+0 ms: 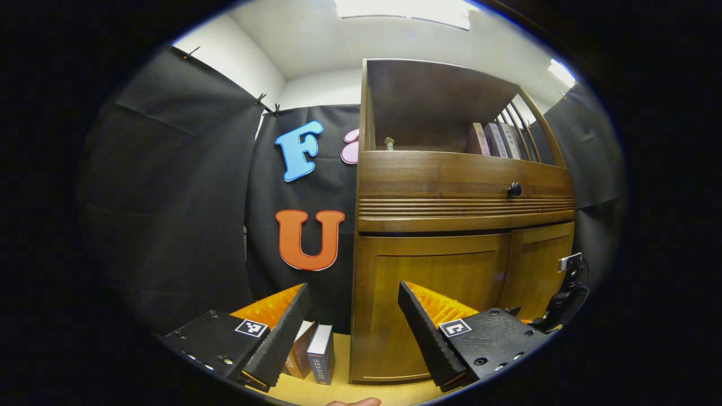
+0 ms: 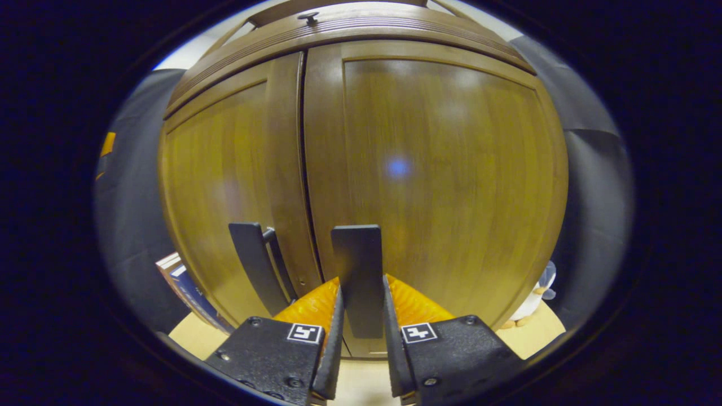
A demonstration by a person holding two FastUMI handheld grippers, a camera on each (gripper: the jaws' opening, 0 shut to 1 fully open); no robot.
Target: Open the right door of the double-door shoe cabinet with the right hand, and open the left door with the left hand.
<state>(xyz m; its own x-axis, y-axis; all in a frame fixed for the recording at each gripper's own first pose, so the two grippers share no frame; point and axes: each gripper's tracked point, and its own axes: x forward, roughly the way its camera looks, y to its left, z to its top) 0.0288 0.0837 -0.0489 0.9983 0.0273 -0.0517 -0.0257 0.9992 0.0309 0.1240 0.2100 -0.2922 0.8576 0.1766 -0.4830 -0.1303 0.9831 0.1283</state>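
Note:
The wooden shoe cabinet (image 1: 462, 186) stands on a light table. Its left door (image 1: 440, 262) and right door (image 1: 541, 254) are both closed. In the right gripper view the doors are very near, left door (image 2: 220, 169) and right door (image 2: 428, 169), each with a flat black upright handle. My right gripper (image 2: 361, 285) is shut on the right door's handle (image 2: 356, 254), one finger on each side. The left door's handle (image 2: 254, 259) is free beside it. My left gripper (image 1: 353, 287) hangs open in front of the cabinet's left edge, holding nothing. The right gripper (image 1: 569, 287) appears at the right door.
Small books (image 1: 318, 352) stand on the table (image 1: 350, 389) left of the cabinet. Above the doors sit a drawer with a dark knob (image 1: 514, 189) and an open shelf with books (image 1: 496, 140). A plush toy (image 2: 530, 307) lies right of the cabinet. Black cloth walls surround it.

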